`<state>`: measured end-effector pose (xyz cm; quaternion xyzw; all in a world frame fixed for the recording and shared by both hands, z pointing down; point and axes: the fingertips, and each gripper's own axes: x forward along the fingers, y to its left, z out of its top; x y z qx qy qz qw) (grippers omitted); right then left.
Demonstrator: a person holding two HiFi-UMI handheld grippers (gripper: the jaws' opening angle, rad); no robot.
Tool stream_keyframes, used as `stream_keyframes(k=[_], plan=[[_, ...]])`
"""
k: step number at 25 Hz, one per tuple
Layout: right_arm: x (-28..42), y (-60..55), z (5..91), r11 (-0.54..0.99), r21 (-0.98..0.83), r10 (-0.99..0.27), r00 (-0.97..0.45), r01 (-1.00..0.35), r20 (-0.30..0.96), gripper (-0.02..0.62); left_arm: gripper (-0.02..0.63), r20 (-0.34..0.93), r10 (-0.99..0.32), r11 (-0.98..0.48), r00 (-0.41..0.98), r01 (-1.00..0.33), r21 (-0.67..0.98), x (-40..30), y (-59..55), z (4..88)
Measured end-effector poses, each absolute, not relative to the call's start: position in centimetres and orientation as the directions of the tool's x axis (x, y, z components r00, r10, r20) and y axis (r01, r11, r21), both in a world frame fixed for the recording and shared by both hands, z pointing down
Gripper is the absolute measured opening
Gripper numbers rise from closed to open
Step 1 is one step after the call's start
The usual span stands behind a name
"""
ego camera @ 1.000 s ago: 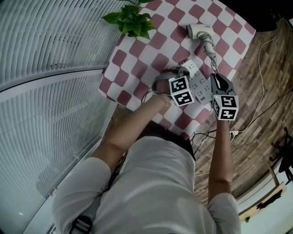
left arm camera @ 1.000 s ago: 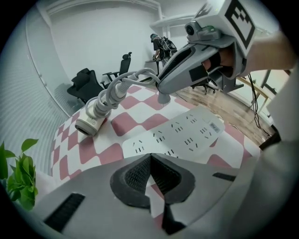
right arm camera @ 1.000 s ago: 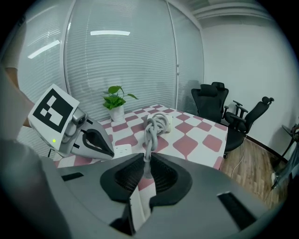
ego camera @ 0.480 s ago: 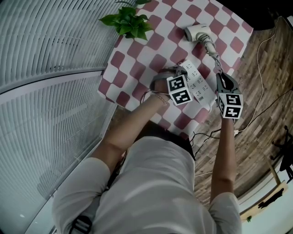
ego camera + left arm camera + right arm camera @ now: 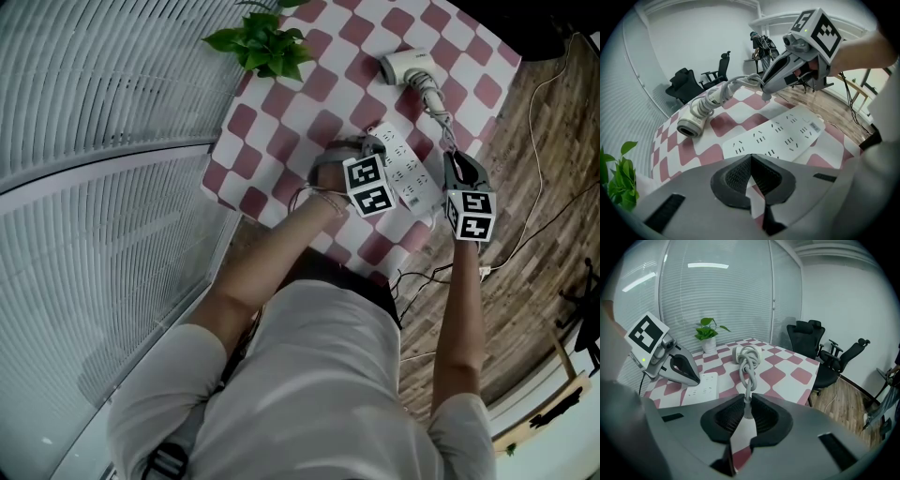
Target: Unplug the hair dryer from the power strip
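Two tongs hover over the checked table (image 5: 281, 103): the left tongs (image 5: 749, 158), tips pressed together with nothing between them, sit at the near end of the white power strip (image 5: 778, 136). Just beside the strip and clear of it, the right tongs (image 5: 746, 405) are clamped on the end of the twisted cord (image 5: 749, 364). Farther off, the hair dryer (image 5: 693, 123) lies on the table, with a potted plant (image 5: 267, 42) at the table's edge.
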<state>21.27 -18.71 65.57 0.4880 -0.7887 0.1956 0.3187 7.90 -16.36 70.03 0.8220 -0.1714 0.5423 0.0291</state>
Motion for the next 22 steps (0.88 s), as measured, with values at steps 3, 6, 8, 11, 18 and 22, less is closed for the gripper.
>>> stream_keyframes(k=[3, 6, 8, 11, 18, 22], plan=[[21.5, -18.4, 66.6, 0.442, 0.000, -0.638, -0.314, -0.897, 0.703, 0.064, 0.029, 0.902, -0.250, -0.940, 0.351, -0.312, -0.138, 7.9, -16.3, 70.0], [21.7, -18.2, 67.5, 0.436, -0.001, -0.633, -0.308, -0.900, 0.711, 0.064, 0.029, 0.901, -0.252, -0.939, 0.352, -0.314, -0.140, 7.9, -16.3, 70.1], [21.8, -18.1, 67.9, 0.433, -0.002, -0.632, -0.306, -0.901, 0.712, 0.064, 0.029, 0.901, -0.255, -0.938, 0.352, -0.315, -0.143, 7.9, -16.3, 70.2], [21.8, -18.1, 67.9, 0.432, -0.003, -0.640, -0.309, -0.902, 0.703, 0.066, 0.029, 0.901, -0.257, -0.939, 0.349, -0.311, -0.147, 7.9, -16.3, 70.1], [21.8, -17.9, 68.0, 0.424, 0.016, -0.654, -0.294, -0.905, 0.697, 0.067, 0.029, 0.895, -0.271, -0.941, 0.355, -0.293, -0.168, 7.9, -16.3, 70.1], [21.8, -17.7, 67.7, 0.411, 0.002, -0.660, -0.297, -0.911, 0.690, 0.120, 0.029, 0.888, -0.291, -0.936, 0.356, -0.296, -0.188, 7.9, -16.3, 70.2]])
